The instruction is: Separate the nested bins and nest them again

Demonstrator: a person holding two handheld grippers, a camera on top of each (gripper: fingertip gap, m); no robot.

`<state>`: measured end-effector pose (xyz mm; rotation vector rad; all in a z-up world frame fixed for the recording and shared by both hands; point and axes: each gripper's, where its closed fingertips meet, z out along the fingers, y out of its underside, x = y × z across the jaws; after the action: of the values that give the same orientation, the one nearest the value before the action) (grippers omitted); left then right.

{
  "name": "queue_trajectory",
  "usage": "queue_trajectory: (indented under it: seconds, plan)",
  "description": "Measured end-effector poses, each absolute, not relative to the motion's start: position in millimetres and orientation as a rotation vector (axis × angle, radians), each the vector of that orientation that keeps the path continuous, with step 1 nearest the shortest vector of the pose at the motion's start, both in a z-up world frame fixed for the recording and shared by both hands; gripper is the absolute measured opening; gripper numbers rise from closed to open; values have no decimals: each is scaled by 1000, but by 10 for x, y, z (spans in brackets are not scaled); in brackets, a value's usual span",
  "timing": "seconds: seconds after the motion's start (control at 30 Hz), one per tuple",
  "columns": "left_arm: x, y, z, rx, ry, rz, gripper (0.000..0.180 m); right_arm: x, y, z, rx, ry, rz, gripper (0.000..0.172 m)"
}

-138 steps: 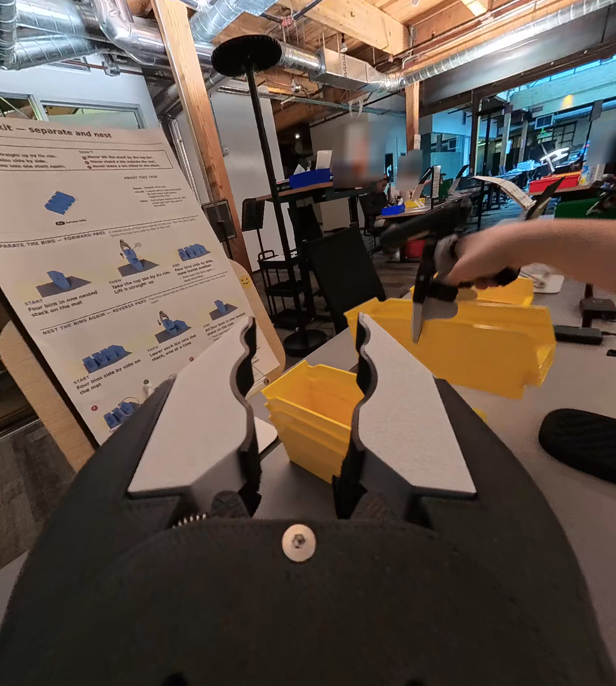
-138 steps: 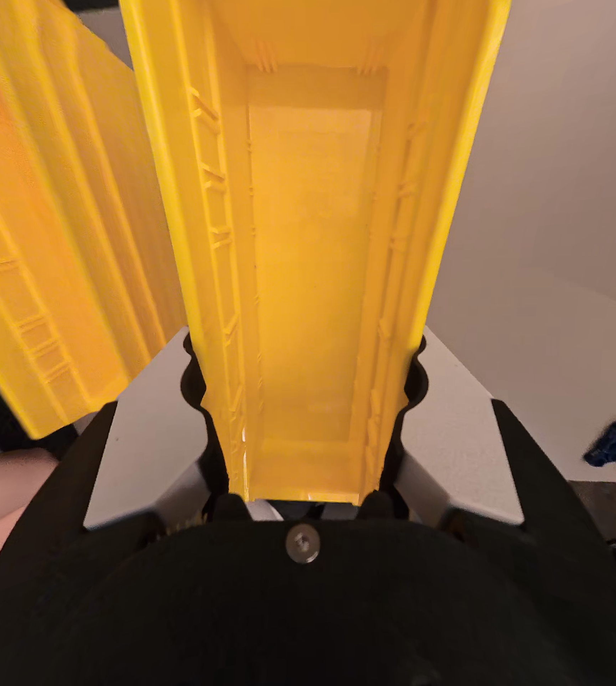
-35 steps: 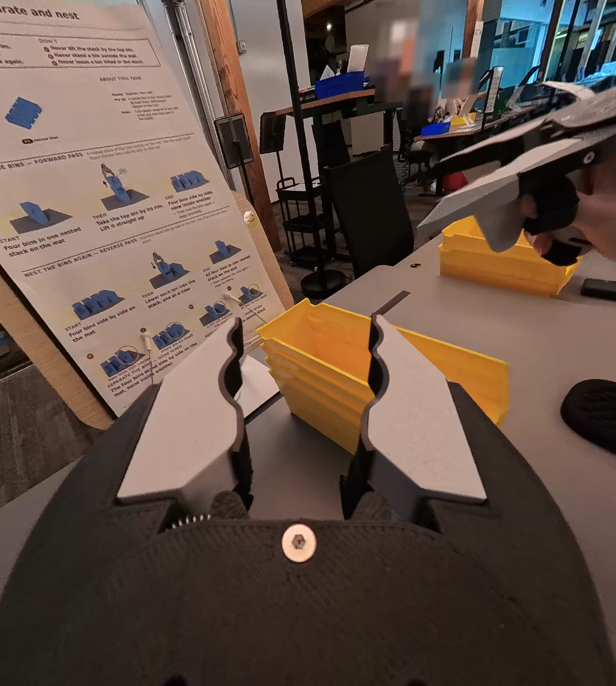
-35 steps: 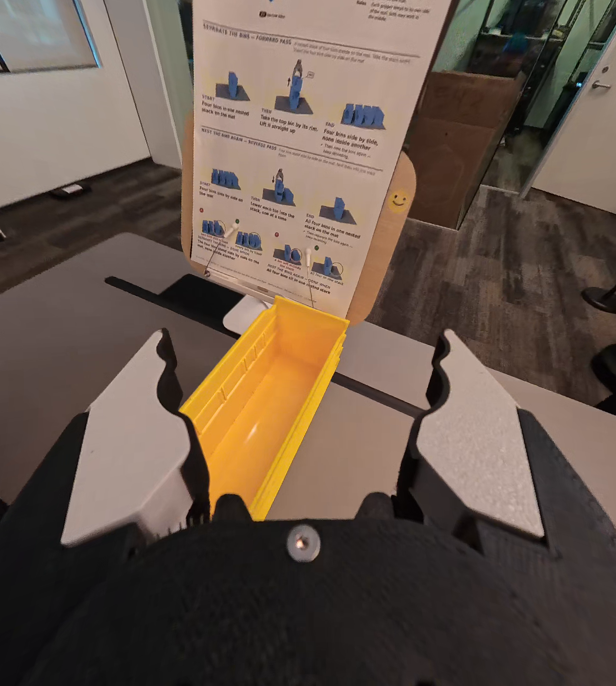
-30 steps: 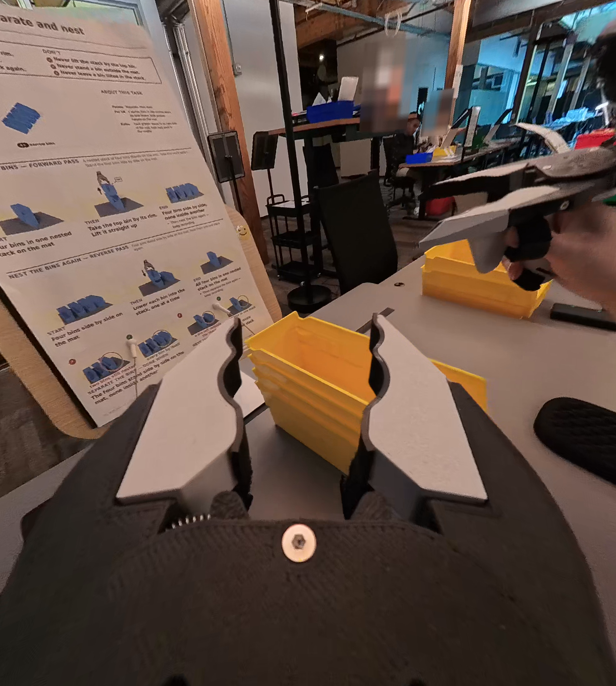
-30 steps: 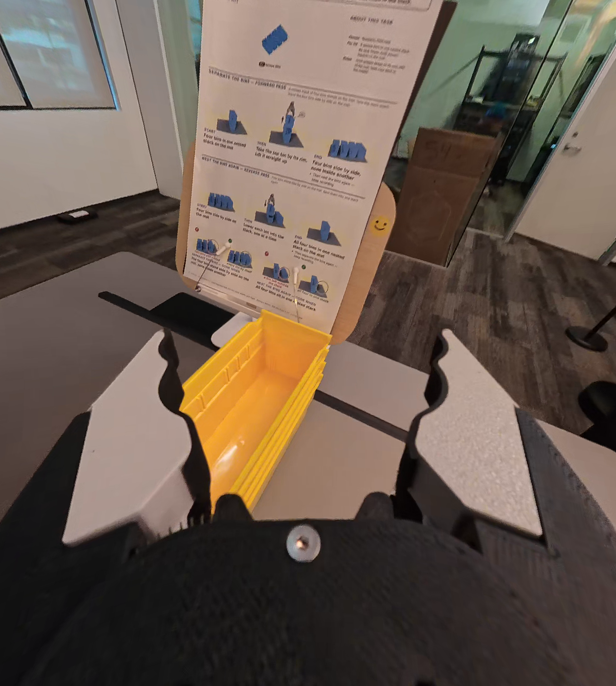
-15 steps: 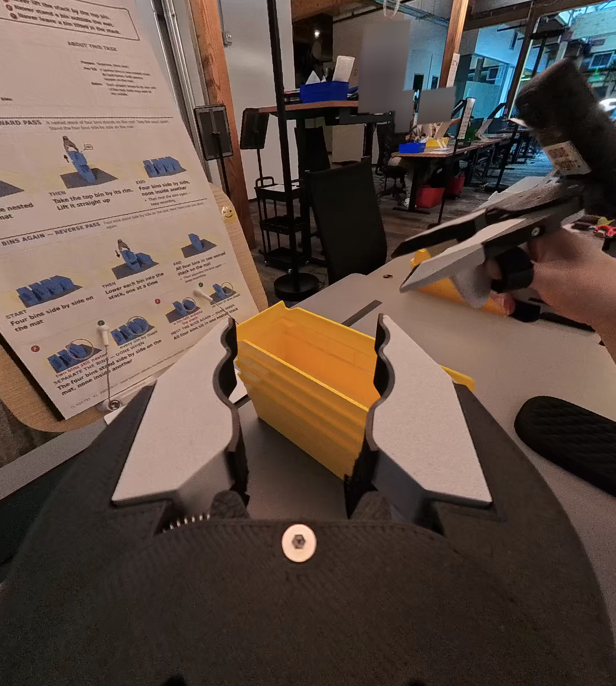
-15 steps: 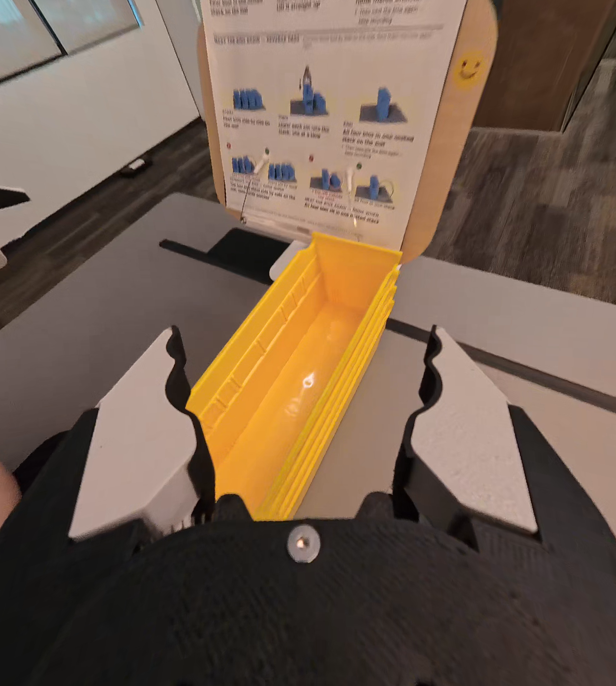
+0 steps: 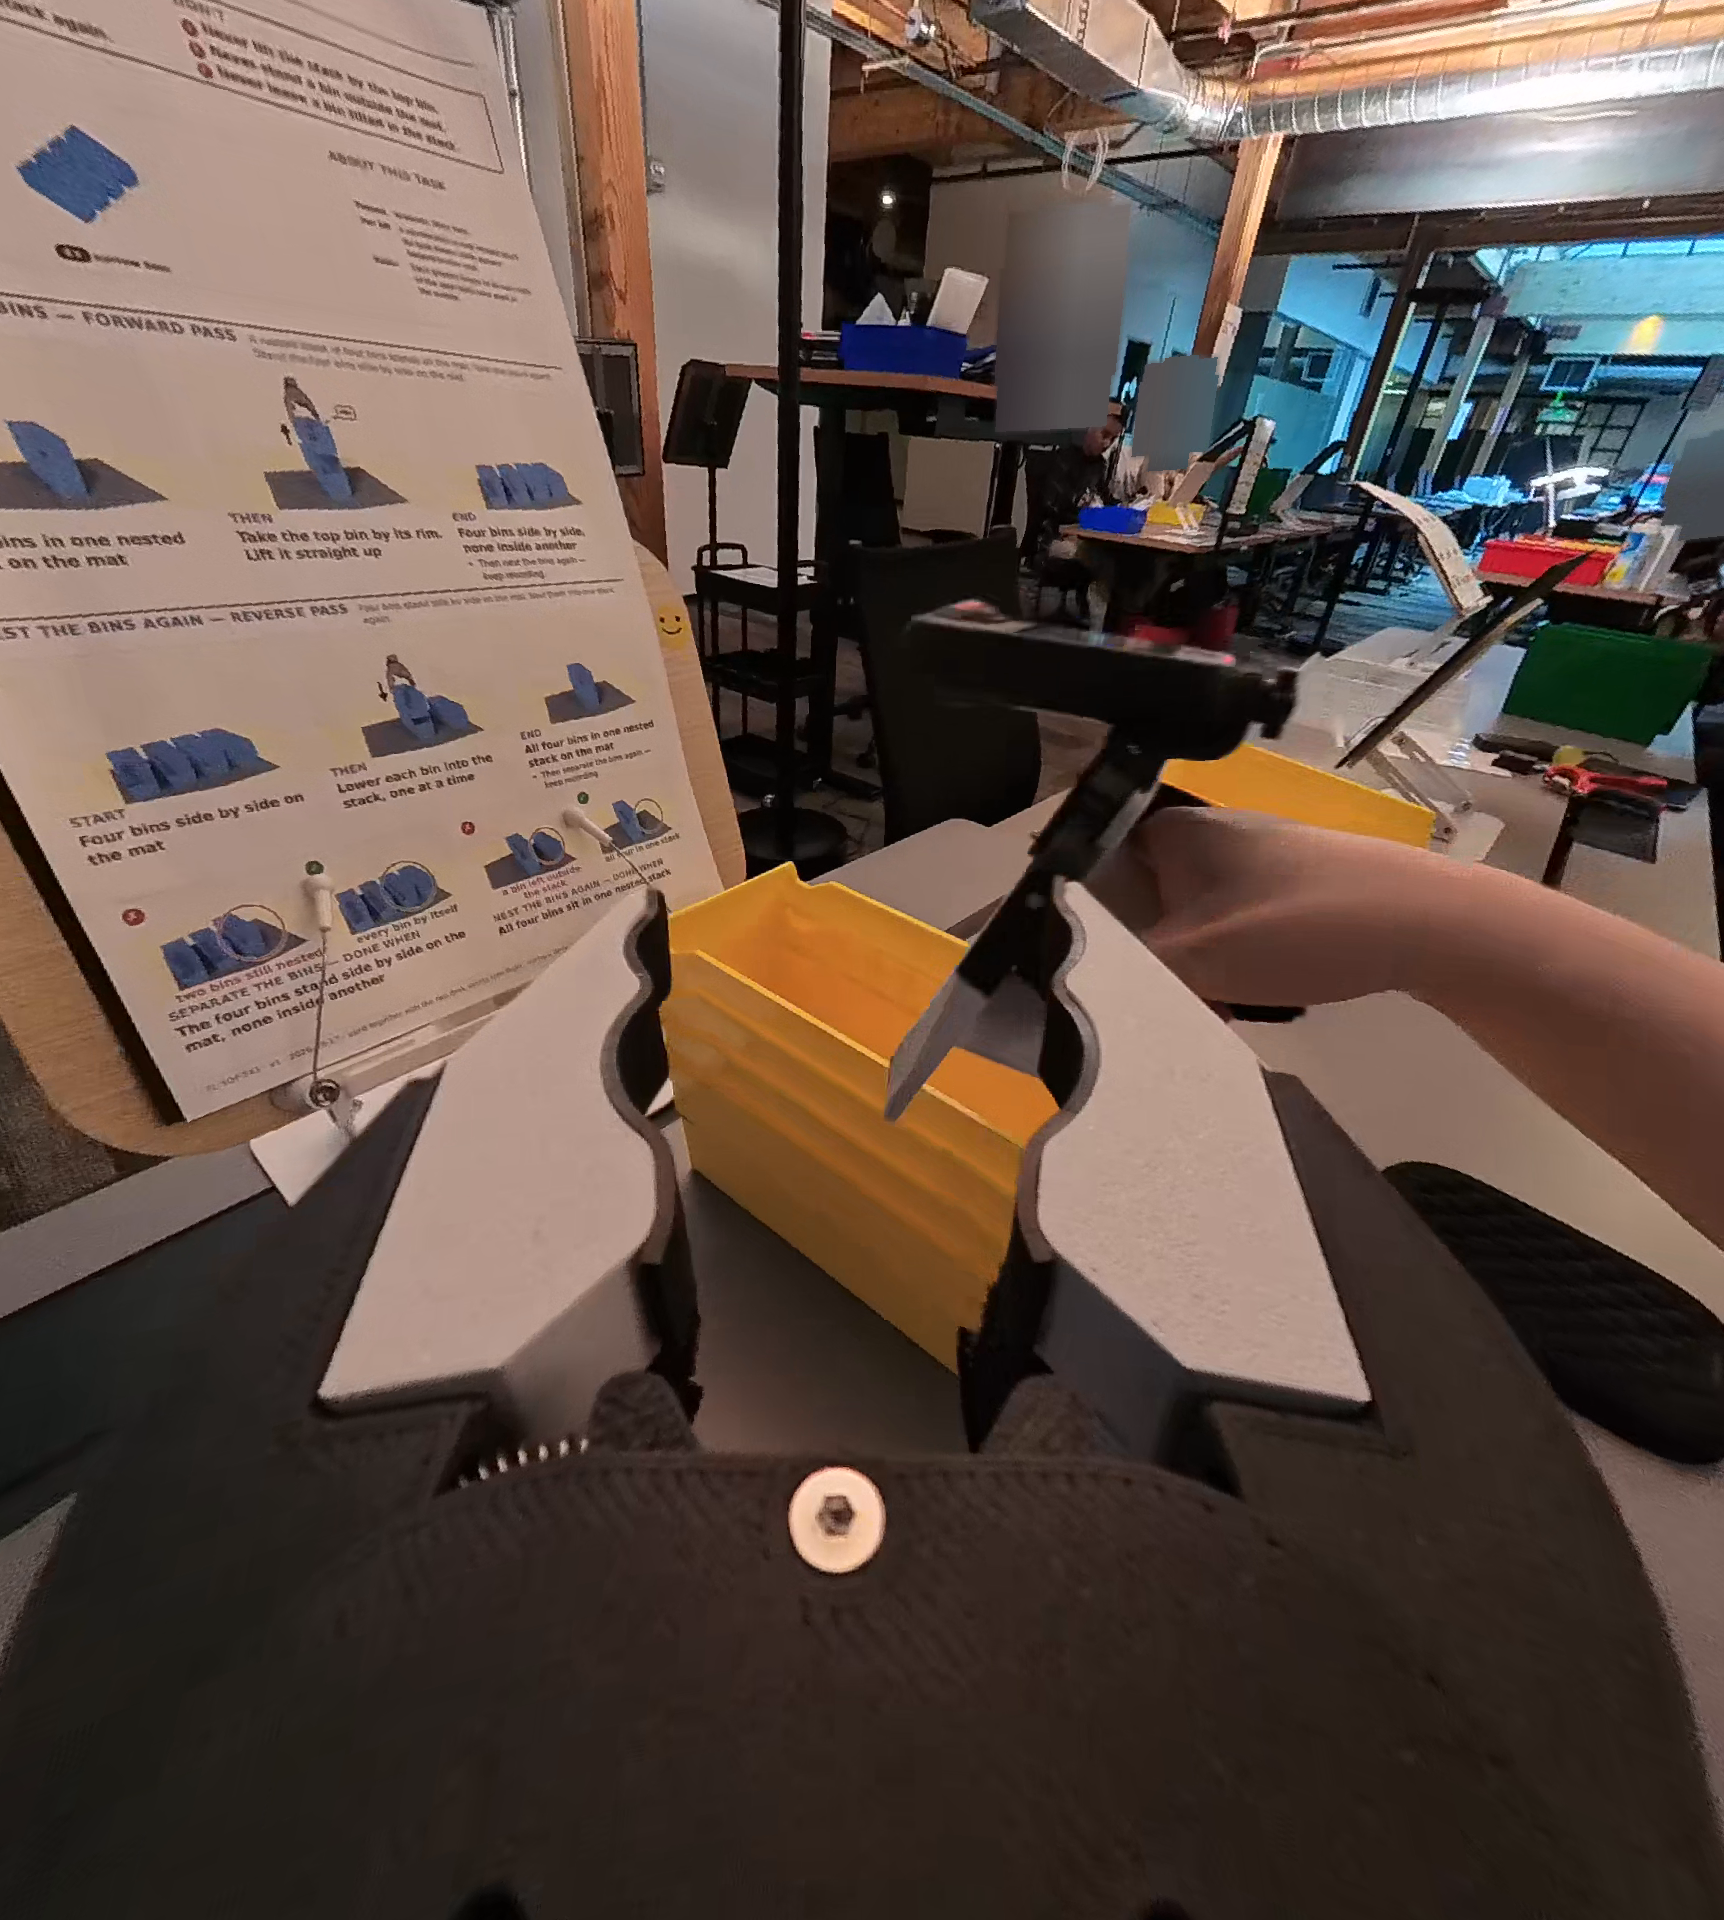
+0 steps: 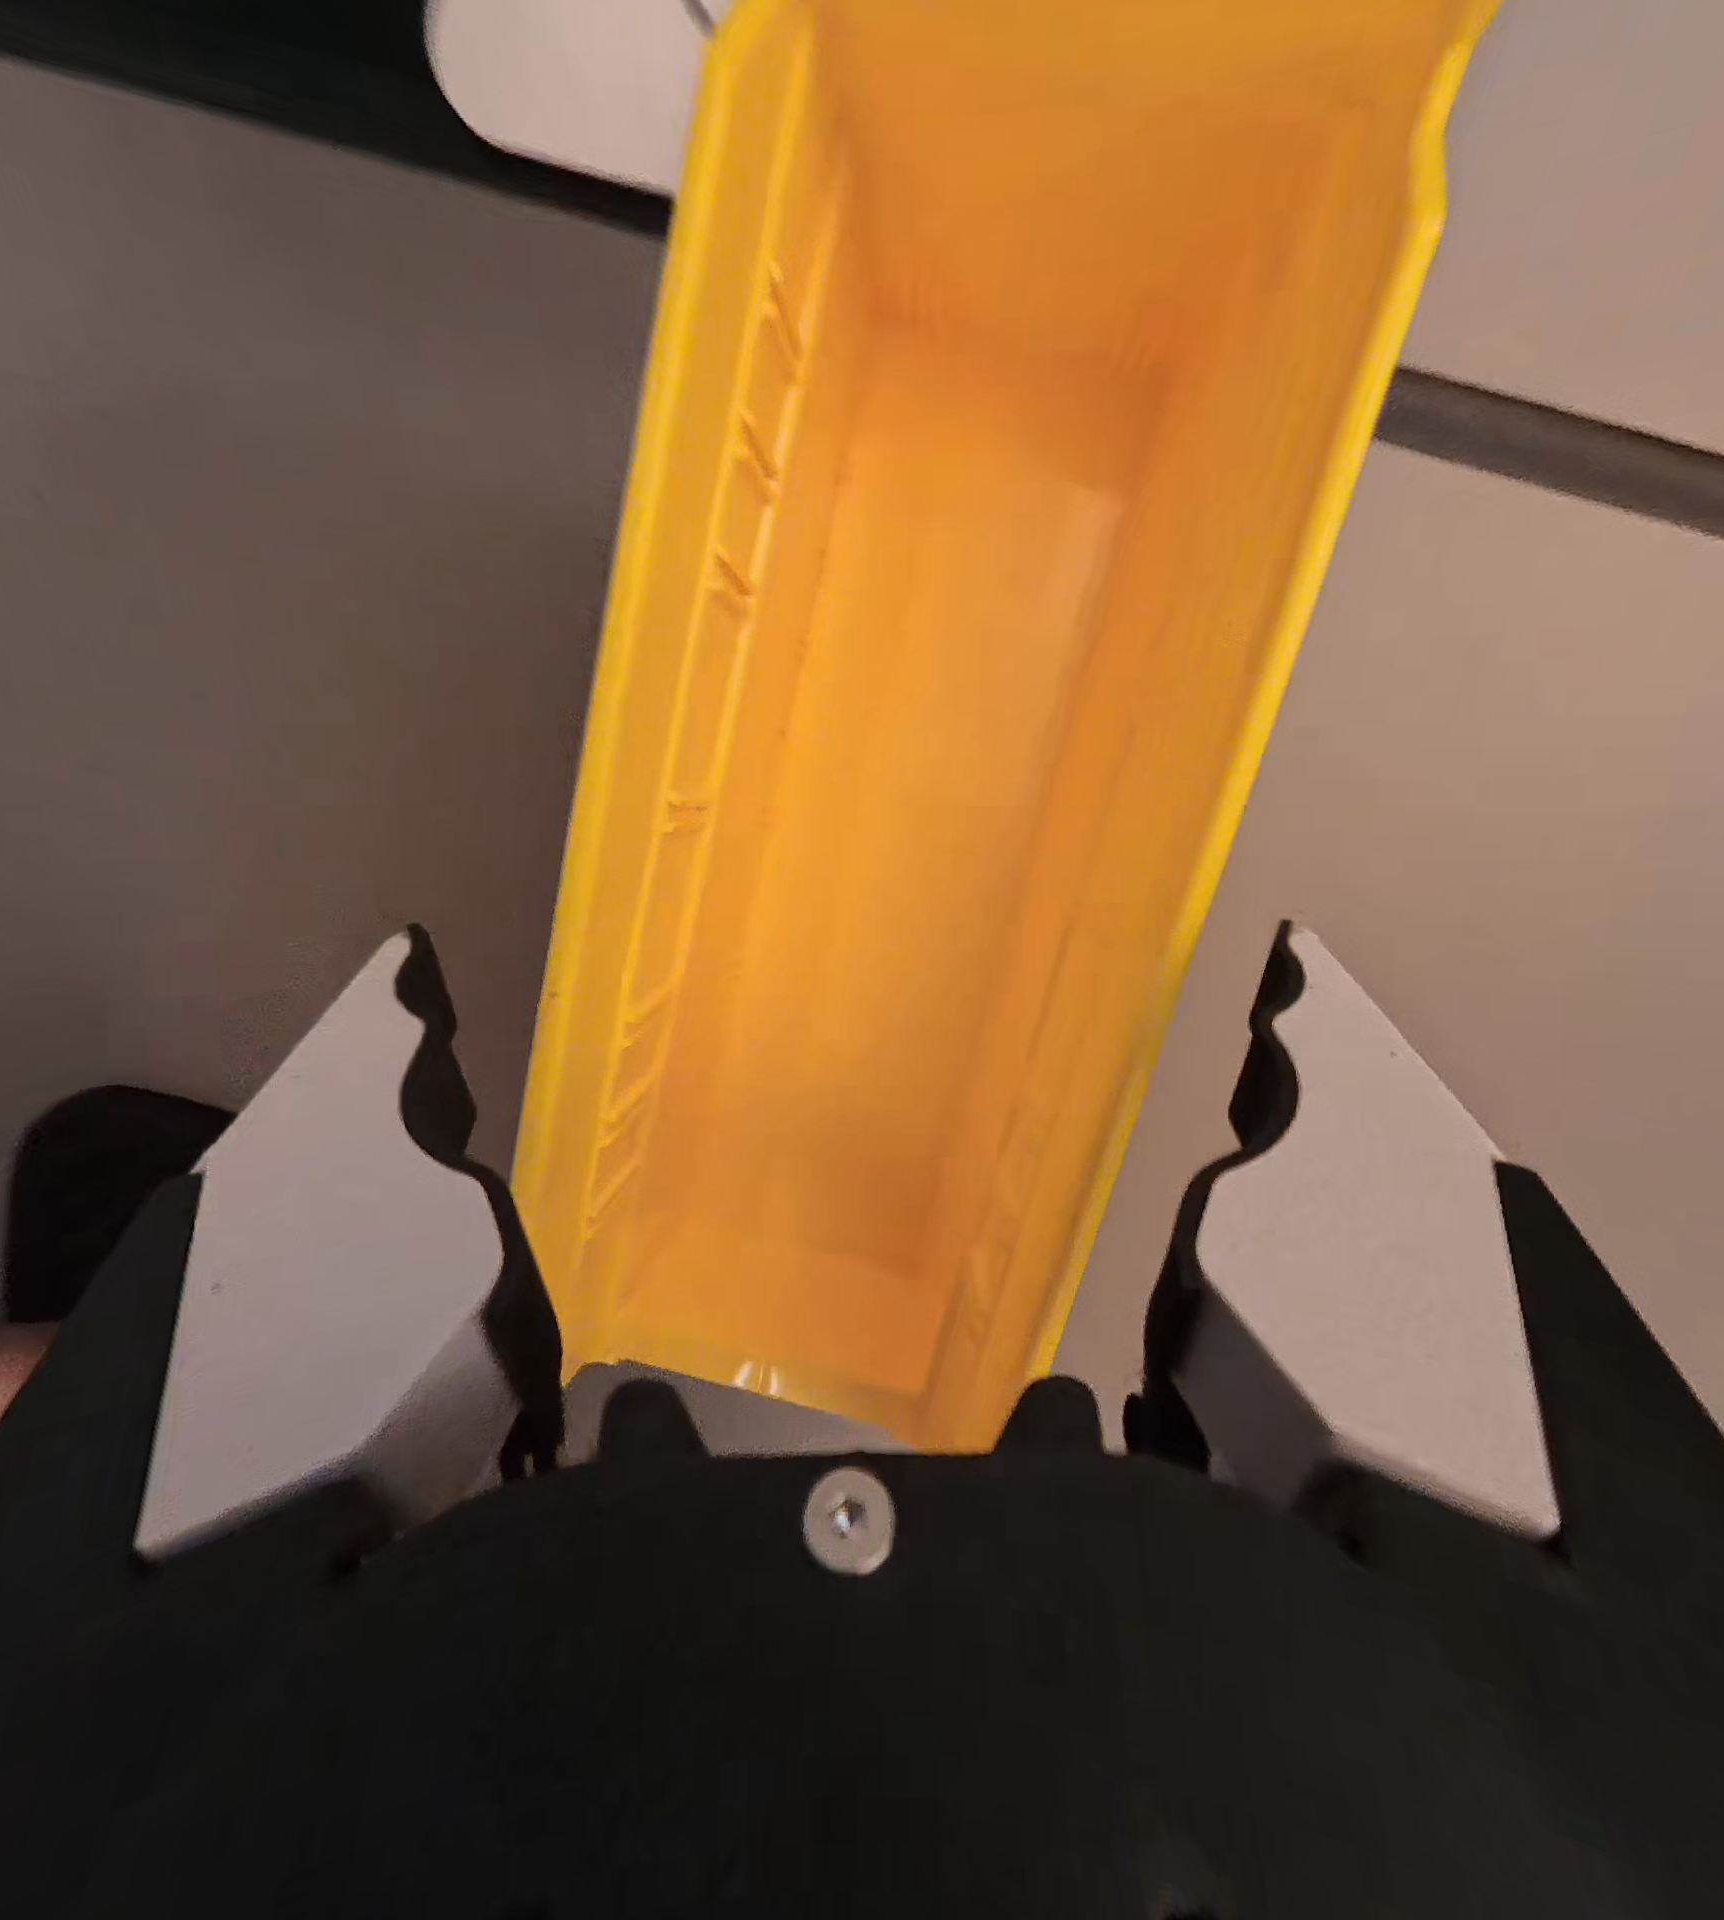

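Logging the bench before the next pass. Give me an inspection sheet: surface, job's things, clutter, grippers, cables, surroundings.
Surface: grey table, a dark seam across it.
Job's things: stack of yellow bins nested together on the table near the instruction poster; inner bin empty. Another yellow bin sits farther back.
Clutter: black padded rest at the right edge; small white card under the poster's foot.
Grippers: left gripper open, short of the stack. Right gripper open, fingers either side of the stack's rim, gaps visible both sides; a hand holds it.
Cables: nothing seen on the table.
Surroundings: open workshop with desks, black chair, timber posts, ceiling ducts.
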<state>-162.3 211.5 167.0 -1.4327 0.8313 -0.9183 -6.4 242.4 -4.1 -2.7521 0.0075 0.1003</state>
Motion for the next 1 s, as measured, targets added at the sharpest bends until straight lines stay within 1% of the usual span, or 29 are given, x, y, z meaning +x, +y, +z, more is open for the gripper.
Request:
queue_trajectory:
  seconds: [0.07,0.17,0.27,0.3,0.47,0.53,1.0]
  plan:
    - [-1626,2101,1666,-1431,841,-912,71,-34,2404,-117,-2836,26,16,149]
    - [-1624,2063,1677,-1421,856,-917,71,-91,2377,-195,-2919,70,38,146]
    - [-1630,2058,1679,-1421,856,-930,70,-32,2354,-261,-2973,103,-20,136]
    - [-1633,2060,1675,-1424,856,-934,70,-31,2364,-278,-2977,116,-13,135]
    - [-1656,2055,1678,-1425,853,-958,67,-32,2371,-251,-2983,143,1,118]
    - [-1671,2057,1691,-1422,845,-964,67,-35,2367,-242,-2990,152,0,115]
    - [-1852,2139,1743,-1417,779,-985,65,-36,2354,-233,-3015,169,8,112]
